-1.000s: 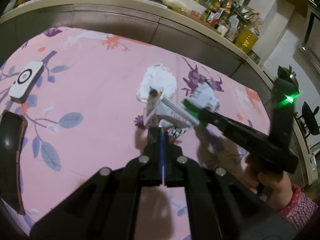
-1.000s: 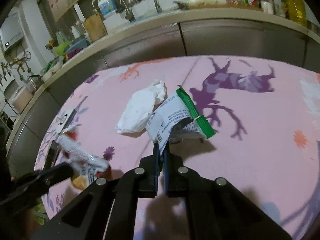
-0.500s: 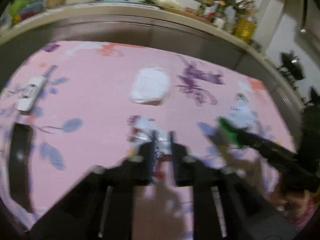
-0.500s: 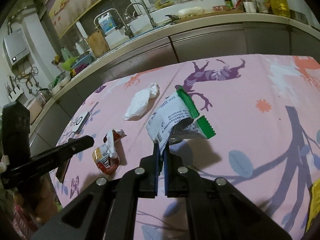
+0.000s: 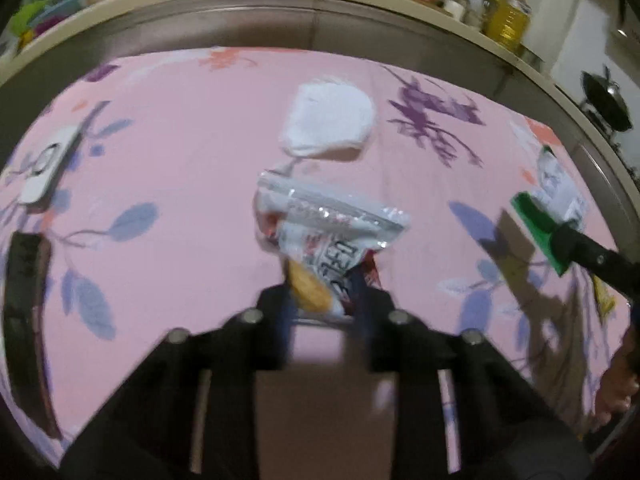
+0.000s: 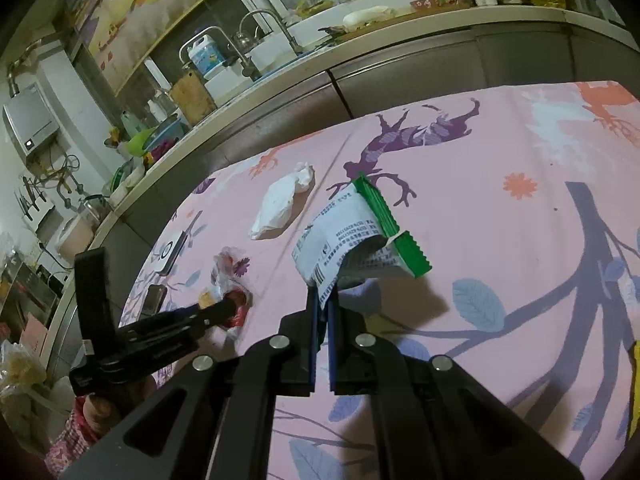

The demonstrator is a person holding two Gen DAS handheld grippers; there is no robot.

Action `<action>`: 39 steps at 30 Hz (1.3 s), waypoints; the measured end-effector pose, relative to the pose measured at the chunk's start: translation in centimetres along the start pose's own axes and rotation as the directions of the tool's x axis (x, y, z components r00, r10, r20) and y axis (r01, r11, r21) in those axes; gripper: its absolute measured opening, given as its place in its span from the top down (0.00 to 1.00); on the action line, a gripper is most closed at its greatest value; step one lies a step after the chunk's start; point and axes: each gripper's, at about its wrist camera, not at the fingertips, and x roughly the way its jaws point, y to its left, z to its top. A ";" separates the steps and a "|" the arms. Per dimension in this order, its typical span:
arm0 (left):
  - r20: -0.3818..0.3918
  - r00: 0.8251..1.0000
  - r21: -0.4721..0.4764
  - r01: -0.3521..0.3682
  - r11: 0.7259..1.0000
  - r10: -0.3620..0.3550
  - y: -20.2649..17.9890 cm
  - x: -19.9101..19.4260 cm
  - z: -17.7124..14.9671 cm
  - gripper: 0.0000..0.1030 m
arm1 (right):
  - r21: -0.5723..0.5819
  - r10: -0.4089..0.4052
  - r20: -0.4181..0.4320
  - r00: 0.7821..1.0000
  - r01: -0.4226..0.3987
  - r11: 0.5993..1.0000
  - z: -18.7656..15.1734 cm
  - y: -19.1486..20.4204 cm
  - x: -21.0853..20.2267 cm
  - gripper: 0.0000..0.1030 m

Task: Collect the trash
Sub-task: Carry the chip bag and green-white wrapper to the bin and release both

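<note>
A red and silver snack wrapper lies on the pink flowered tablecloth; its near end sits between the fingers of my left gripper, which is open around it. It also shows in the right wrist view. My right gripper is shut on a white and green wrapper and holds it above the cloth; this wrapper shows at the right of the left wrist view. A crumpled white tissue lies further back on the cloth.
A white remote and a black phone lie at the left side of the table. A yellow object sits at the right edge. A kitchen counter with a sink and bottles runs behind the table.
My left gripper opened and the snack wrapper went down onto the cloth. My right gripper carried the white and green wrapper away to the right.
</note>
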 end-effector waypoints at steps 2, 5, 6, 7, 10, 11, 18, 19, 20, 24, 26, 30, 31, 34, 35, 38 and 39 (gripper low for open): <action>0.002 0.999 0.003 0.041 0.999 -0.041 -0.7 -0.3 0.4 0.91 | 0.003 -0.002 0.014 1.000 0.002 1.000 0.0 -0.2 -0.6 0.99; 0.025 0.997 0.052 0.069 0.996 -0.071 -2.9 -1.0 1.0 0.98 | 0.018 -0.015 0.048 0.999 0.014 1.000 0.1 -1.2 -2.1 0.99; 0.026 0.996 0.061 0.082 0.995 -0.084 -3.5 -1.2 1.2 0.98 | 0.024 -0.018 0.056 0.998 0.016 1.000 0.1 -1.6 -2.4 0.99; 0.028 0.994 0.074 0.105 0.992 -0.107 -4.4 -1.4 1.5 0.98 | 0.031 -0.025 0.067 0.997 0.023 0.999 0.1 -2.0 -3.0 0.99; 0.032 0.984 0.128 0.169 0.977 -0.175 -7.6 -1.8 2.6 0.98 | 0.050 -0.071 0.115 0.991 0.066 0.997 0.0 -3.9 -5.4 0.99; 0.031 0.979 0.155 0.194 0.969 -0.201 -9.0 -1.9 2.9 0.98 | 0.066 -0.091 0.133 0.987 0.082 0.994 -0.1 -4.9 -6.4 0.99; -0.041 0.939 0.329 0.335 0.883 -0.341 -20.7 -0.9 4.7 0.99 | 0.210 -0.252 0.242 0.937 0.203 0.956 -1.9 -12.8 -15.0 0.99; -0.057 0.929 0.368 0.360 0.857 -0.366 -23.3 -0.8 4.8 0.99 | 0.237 -0.282 0.255 0.925 0.223 0.946 -2.3 -14.2 -16.5 0.99; -0.076 0.917 0.403 0.387 0.829 -0.391 -26.2 -0.7 4.9 0.98 | 0.257 -0.305 0.262 0.916 0.238 0.937 -2.7 -15.2 -17.6 0.99; -0.160 0.873 0.504 0.473 0.722 -0.461 -35.4 -0.4 4.4 0.98 | 0.352 -0.449 0.280 0.849 0.345 0.870 -4.7 -21.0 -23.9 0.99; -0.209 0.854 0.566 0.503 0.653 -0.477 -41.1 0.0 3.4 0.98 | 0.394 -0.500 0.262 0.826 0.381 0.836 -5.3 -23.8 -26.0 0.99; -0.313 0.819 0.602 0.562 0.567 -0.480 -49.3 1.6 1.4 0.98 | 0.475 -0.551 0.216 0.806 0.406 0.781 -6.6 -29.4 -29.9 0.99; -0.333 0.815 0.605 0.571 0.555 -0.475 -50.9 2.2 1.0 0.98 | 0.491 -0.547 0.200 0.813 0.400 0.774 -6.8 -30.8 -30.6 0.99; -0.376 0.811 0.615 0.580 0.533 -0.449 -54.8 3.8 -0.1 0.98 | 0.524 -0.548 0.157 0.822 0.401 0.751 -6.7 -34.4 -31.8 0.99; -0.388 0.813 0.619 0.579 0.530 -0.435 -55.8 4.5 -0.5 0.98 | 0.521 -0.546 0.130 0.827 0.412 0.748 -6.6 -35.5 -32.0 0.99; -0.428 0.817 0.624 0.577 0.527 -0.388 -58.6 6.9 -1.2 0.98 | 0.500 -0.543 0.042 0.839 0.453 0.738 -6.3 -37.6 -31.7 0.98; -0.441 0.817 0.625 0.577 0.526 -0.372 -59.4 7.7 -1.4 0.98 | 0.496 -0.541 0.018 0.841 0.462 0.735 -6.6 -37.9 -31.6 0.97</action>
